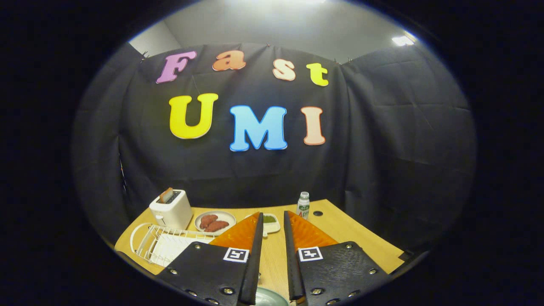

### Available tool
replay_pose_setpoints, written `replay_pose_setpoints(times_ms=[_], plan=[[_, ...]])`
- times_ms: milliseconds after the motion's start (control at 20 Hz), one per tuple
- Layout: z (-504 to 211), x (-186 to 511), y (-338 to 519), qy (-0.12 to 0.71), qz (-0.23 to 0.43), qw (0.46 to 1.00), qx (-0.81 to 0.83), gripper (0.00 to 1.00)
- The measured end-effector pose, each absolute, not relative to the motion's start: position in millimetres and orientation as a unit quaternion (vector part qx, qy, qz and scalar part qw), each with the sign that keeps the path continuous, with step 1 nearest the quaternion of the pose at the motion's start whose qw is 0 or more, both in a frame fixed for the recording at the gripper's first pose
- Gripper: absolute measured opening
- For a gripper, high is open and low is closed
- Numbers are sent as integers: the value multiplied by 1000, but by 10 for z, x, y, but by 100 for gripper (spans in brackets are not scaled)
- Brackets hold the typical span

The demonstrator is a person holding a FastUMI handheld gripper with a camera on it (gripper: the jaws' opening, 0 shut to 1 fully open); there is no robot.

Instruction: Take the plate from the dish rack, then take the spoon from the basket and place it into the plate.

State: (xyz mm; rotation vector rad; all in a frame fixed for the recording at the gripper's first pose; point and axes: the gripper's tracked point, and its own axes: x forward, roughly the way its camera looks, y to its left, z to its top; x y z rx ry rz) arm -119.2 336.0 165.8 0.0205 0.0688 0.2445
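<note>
My gripper (273,213) hangs above the wooden table (340,229). Its two orange fingers stand a narrow gap apart with nothing between them, so it is open. A pale grey-green plate (268,298) shows low down between the finger bases, under the gripper; only part of its rim is visible. The white wire dish rack (159,242) lies to the left of the left finger, with no plate standing in the part I can see. Just beyond the fingertips sits a small white dish (270,222) holding something green, partly hidden by the fingers.
A white toaster (171,209) with a slice of bread stands behind the rack. Next to it is a white plate (215,221) with two reddish-brown food pieces. A small white bottle (303,205) stands at the back of the table, beside a dark round hole (317,213).
</note>
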Motion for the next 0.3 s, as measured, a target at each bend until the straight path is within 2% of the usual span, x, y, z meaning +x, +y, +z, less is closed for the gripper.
replay_pose_setpoints(times_ms=[300], plan=[[2117,-1033,3270,-34,166,985,26,28]])
